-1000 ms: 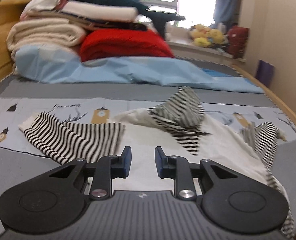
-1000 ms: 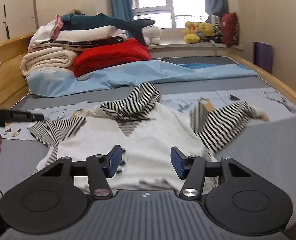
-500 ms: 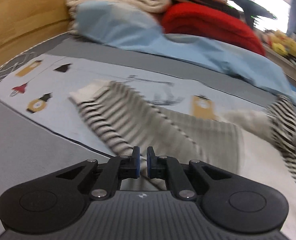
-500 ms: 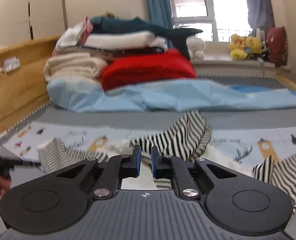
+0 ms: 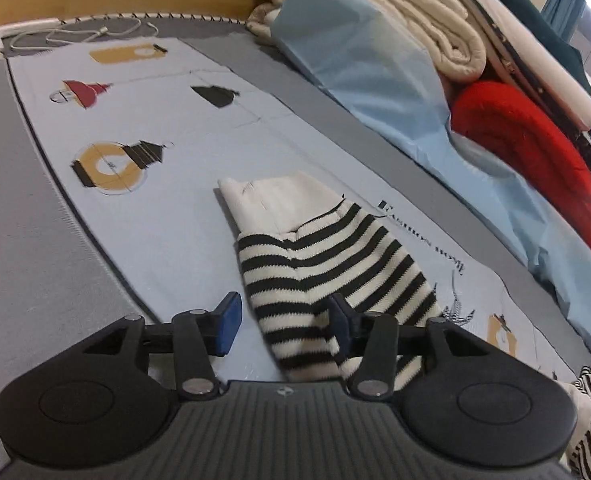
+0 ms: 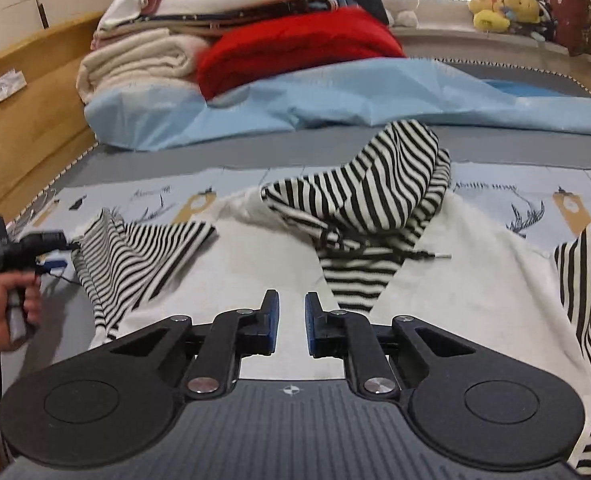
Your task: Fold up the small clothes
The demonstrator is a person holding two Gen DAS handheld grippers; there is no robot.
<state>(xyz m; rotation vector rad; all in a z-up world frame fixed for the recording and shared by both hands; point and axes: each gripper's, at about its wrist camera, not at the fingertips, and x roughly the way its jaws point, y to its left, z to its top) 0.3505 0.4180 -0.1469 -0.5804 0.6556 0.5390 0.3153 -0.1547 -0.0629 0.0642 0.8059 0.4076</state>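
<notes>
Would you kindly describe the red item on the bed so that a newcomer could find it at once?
Look to the far end of the bed, where folded bedding is piled by the wooden headboard. The red blanket lies at the pile's base, beside the cream blanket. It is the only bright red piece there.

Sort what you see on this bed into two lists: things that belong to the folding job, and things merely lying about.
Part of the job:
- striped hoodie
- its striped sleeve
- left gripper, open around that sleeve
- right gripper, narrowly open above the white body

Lying about:
- red blanket
- cream blanket
- blue sheet
- white cable
- plush toys
</notes>
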